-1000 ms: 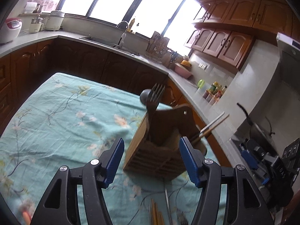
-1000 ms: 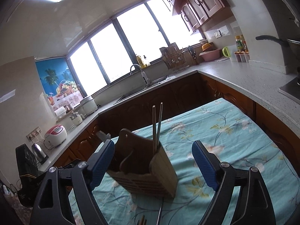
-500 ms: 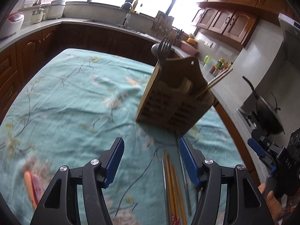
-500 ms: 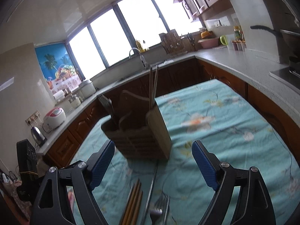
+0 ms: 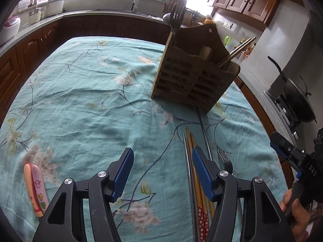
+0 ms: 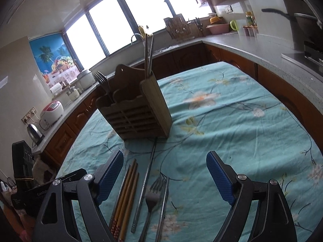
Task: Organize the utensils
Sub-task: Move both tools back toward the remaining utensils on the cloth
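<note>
Both tools hover low over the table (image 5: 84,92), each spread wide with nothing between its fingers. The left tool (image 5: 162,170) and the right tool (image 6: 164,174) face the wooden utensil holder (image 6: 137,113), which stands upright just ahead of them. A fork (image 6: 102,80) and a pair of chopsticks (image 6: 148,54) poke up out of it. The loose utensils lie flat between the tools and the holder – wooden chopsticks (image 6: 126,193), a metal chopstick (image 6: 144,181) and a fork (image 6: 152,197), long axes running lengthwise toward the holder, tines pointing at it.
</note>
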`<state>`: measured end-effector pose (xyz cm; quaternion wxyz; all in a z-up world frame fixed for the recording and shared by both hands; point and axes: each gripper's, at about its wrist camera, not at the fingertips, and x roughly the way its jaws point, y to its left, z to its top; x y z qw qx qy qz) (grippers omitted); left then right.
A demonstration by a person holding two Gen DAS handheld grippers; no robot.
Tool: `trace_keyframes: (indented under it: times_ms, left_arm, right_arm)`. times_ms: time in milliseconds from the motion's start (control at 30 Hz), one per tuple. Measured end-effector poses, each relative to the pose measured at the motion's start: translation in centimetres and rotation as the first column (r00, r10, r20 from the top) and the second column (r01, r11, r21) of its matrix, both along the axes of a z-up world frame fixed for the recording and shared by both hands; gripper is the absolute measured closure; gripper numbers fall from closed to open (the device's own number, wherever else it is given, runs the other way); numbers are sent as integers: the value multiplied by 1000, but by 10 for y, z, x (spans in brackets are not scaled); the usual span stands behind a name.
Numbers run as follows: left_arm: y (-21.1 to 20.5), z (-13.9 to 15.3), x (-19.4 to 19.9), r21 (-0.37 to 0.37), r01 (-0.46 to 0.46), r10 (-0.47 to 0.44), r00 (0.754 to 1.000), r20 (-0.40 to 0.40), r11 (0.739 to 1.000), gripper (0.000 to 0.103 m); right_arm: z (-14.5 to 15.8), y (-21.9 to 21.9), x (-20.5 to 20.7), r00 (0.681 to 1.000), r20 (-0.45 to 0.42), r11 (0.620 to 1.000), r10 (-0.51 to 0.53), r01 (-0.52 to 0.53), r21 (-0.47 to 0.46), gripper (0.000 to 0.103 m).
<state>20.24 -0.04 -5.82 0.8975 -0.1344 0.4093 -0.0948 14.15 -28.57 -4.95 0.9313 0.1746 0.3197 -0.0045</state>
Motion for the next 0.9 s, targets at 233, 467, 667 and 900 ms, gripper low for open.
trace_keyframes:
  times_ms: [233,467,667,900]
  left_arm:
    - [-15,-14,13,26,32,-31,999,-36,999,45]
    - [-25,-31,30,41,59,-55,995,-89,997,50]
    - [-36,-41,42,58,91,-83,989,-118,994,55]
    - [-45,-49,55,69,110,-101,987,-127,991,61]
  right_arm:
    - [-23,7,2,995,-101,999,28,-30,-19,46]
    - [-46,20,9,977,-201,996,70,-79,-40,61]
    - [-58,26,17,961,-263,992,86,-106,-64,70]
    - [-54,35,18,959,-251,988,132,-147,-41,72]
